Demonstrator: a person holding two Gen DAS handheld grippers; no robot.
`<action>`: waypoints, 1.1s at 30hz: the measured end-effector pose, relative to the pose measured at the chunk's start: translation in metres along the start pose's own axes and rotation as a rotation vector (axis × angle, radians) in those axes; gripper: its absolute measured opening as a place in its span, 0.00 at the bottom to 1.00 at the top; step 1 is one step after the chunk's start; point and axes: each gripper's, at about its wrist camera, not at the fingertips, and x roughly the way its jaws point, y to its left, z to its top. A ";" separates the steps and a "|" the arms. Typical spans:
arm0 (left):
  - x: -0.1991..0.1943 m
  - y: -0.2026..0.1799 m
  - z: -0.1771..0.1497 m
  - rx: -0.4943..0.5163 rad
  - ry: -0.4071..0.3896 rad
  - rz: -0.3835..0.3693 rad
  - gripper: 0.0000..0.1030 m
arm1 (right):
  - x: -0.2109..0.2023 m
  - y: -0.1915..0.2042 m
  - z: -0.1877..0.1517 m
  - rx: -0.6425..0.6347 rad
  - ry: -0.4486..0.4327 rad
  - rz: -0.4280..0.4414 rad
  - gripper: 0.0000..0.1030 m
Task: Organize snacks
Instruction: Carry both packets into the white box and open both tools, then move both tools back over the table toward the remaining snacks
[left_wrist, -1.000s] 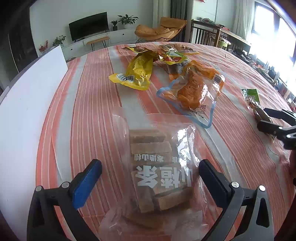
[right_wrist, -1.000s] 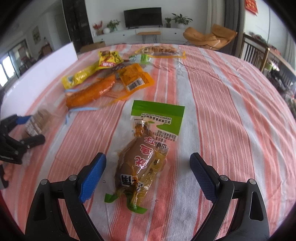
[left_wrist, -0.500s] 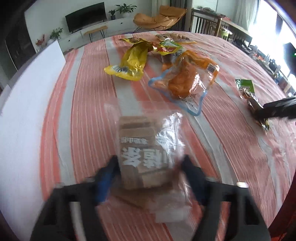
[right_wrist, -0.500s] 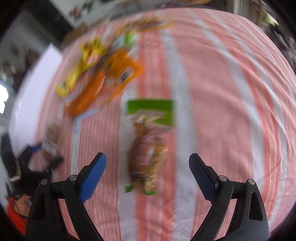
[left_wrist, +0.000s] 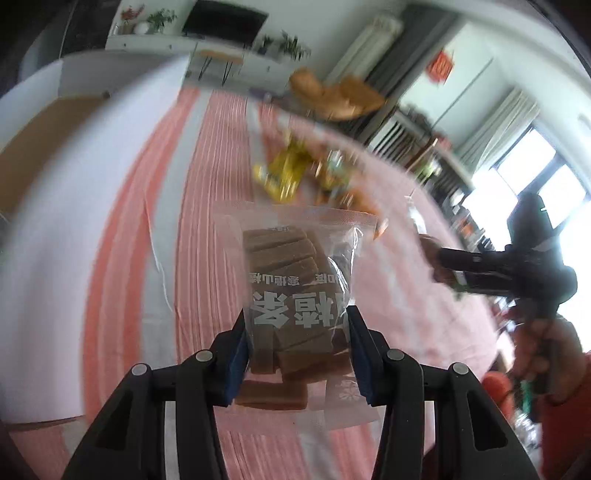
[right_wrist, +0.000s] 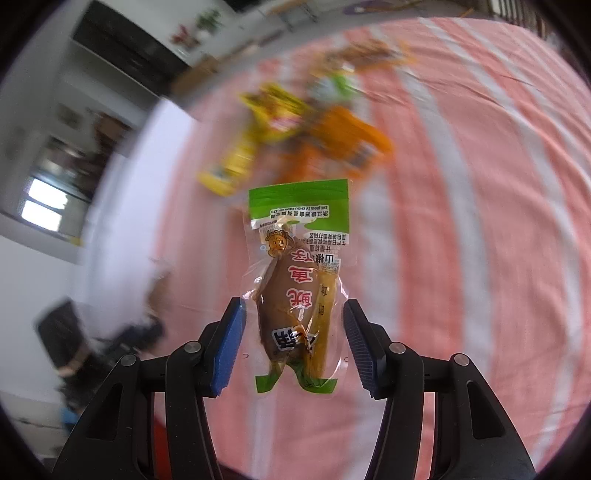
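Note:
A clear bag of brown bars (left_wrist: 284, 258) with white lettering hangs above the striped tablecloth (left_wrist: 207, 177). My left gripper (left_wrist: 295, 321) is closing, and its blue pads press on the bag's lower sides. A green-topped packet (right_wrist: 299, 206) holding a brown snack is sharp against the blurred table. My right gripper (right_wrist: 293, 314) is closing on it, pads at the edges of its clear film. In the left wrist view the right gripper (left_wrist: 443, 264) is up at the right with a dark packet in its tips. The left gripper (right_wrist: 122, 332) is a dark blur in the right wrist view.
A pile of snacks lies further back on the table: a yellow packet (left_wrist: 284, 173) (right_wrist: 236, 162) and orange packets (right_wrist: 343, 136). A white board (left_wrist: 74, 206) (right_wrist: 122, 221) runs along the table's left side. A person's hand (left_wrist: 543, 339) holds the right gripper.
Both grippers went from wide open to closed around their packets and rose with them off the table. Both views have rolled and tilted, and the background is now blurred.

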 end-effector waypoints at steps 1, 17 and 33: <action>-0.015 0.000 0.008 -0.002 -0.033 -0.006 0.46 | -0.003 0.011 0.003 -0.007 -0.009 0.037 0.55; -0.169 0.165 0.089 -0.210 -0.263 0.544 0.81 | 0.087 0.329 0.028 -0.405 -0.036 0.300 0.81; -0.072 -0.048 0.006 0.155 -0.152 0.106 0.99 | 0.052 0.118 -0.030 -0.585 -0.238 -0.323 0.85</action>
